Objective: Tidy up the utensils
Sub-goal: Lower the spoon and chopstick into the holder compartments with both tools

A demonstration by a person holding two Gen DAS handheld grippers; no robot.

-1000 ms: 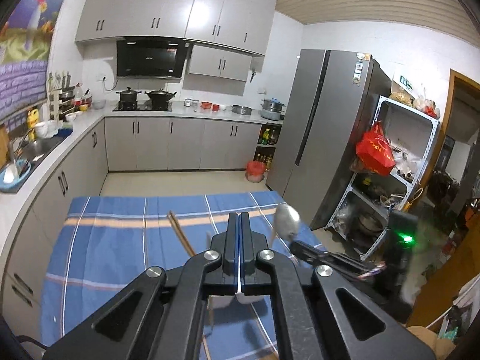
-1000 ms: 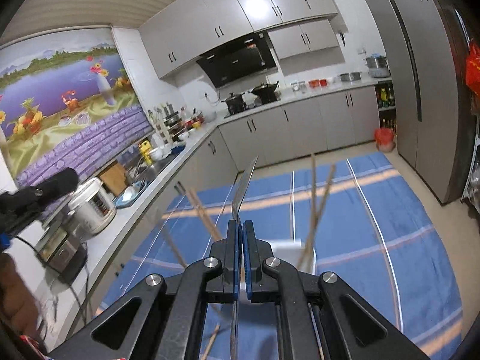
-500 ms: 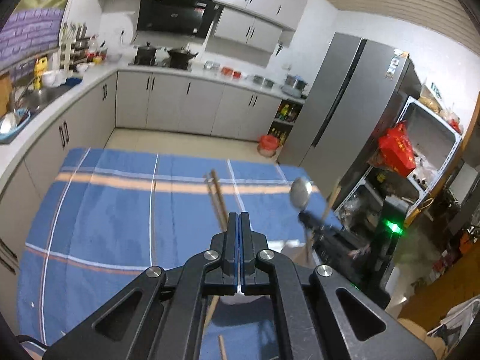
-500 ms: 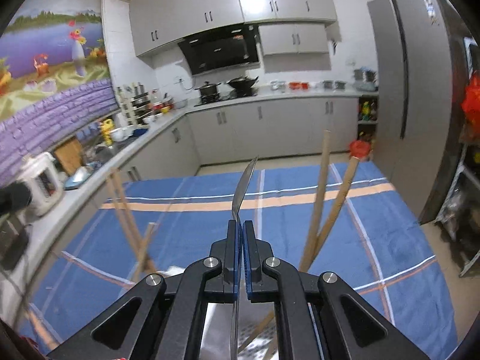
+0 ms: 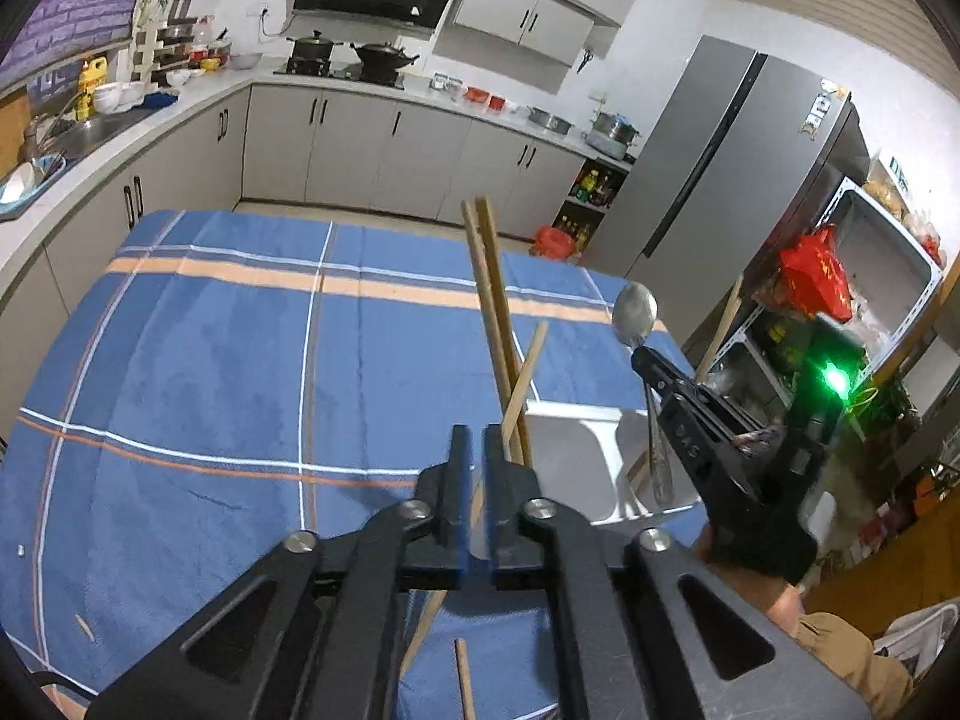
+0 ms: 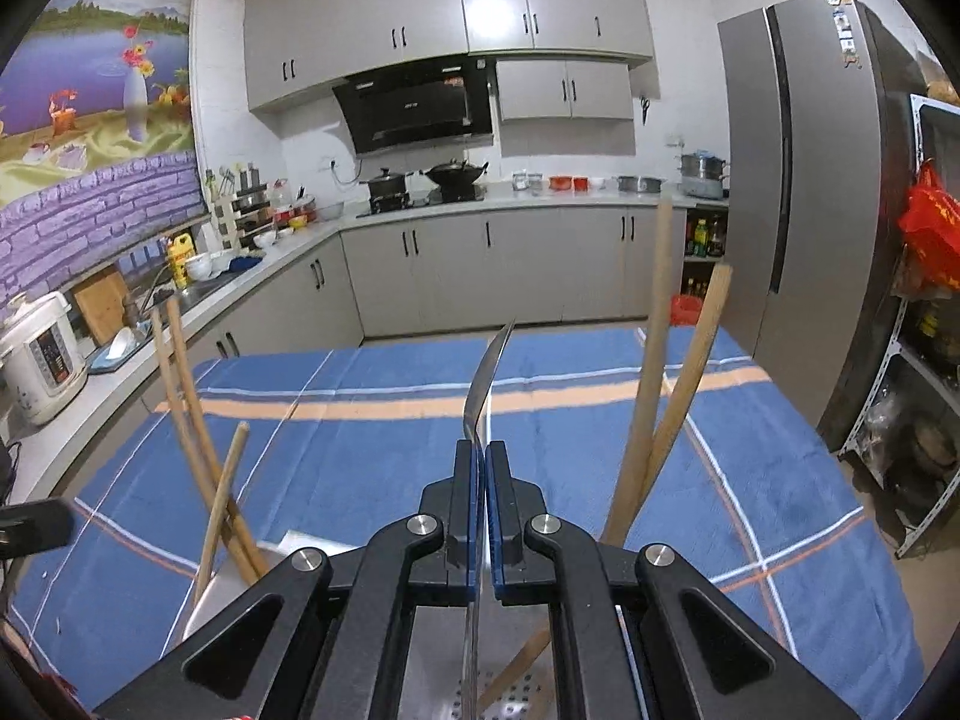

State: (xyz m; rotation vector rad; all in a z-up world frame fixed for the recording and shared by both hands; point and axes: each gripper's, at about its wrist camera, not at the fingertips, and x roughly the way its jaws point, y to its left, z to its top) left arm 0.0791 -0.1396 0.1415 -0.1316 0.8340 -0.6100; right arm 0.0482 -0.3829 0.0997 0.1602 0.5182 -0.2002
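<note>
two grippers up. left gripper [image 5: 473, 438]: jaws a narrow gap apart, nothing clearly held; a chopstick passes behind that gap, can't tell if it touches. right gripper [image 6: 480, 453]: jaws clamped on the spoon [image 6: 487, 384] handle, bowl up, hanging over the holder [image 5: 573, 456].

holder is a white box on the worktop [image 5: 210, 360], blue striped cloth. near compartment has three chopsticks [image 5: 495, 324] leaning upright, far one has two [image 6: 657, 372]. spoon tail looks to be down in the holder; release not yet done.

left to do, my read: drop the spoon, then pick up the loose chopstick [image 5: 463, 678] lying on the cloth just beside the left gripper. task looks mostly done.
</note>
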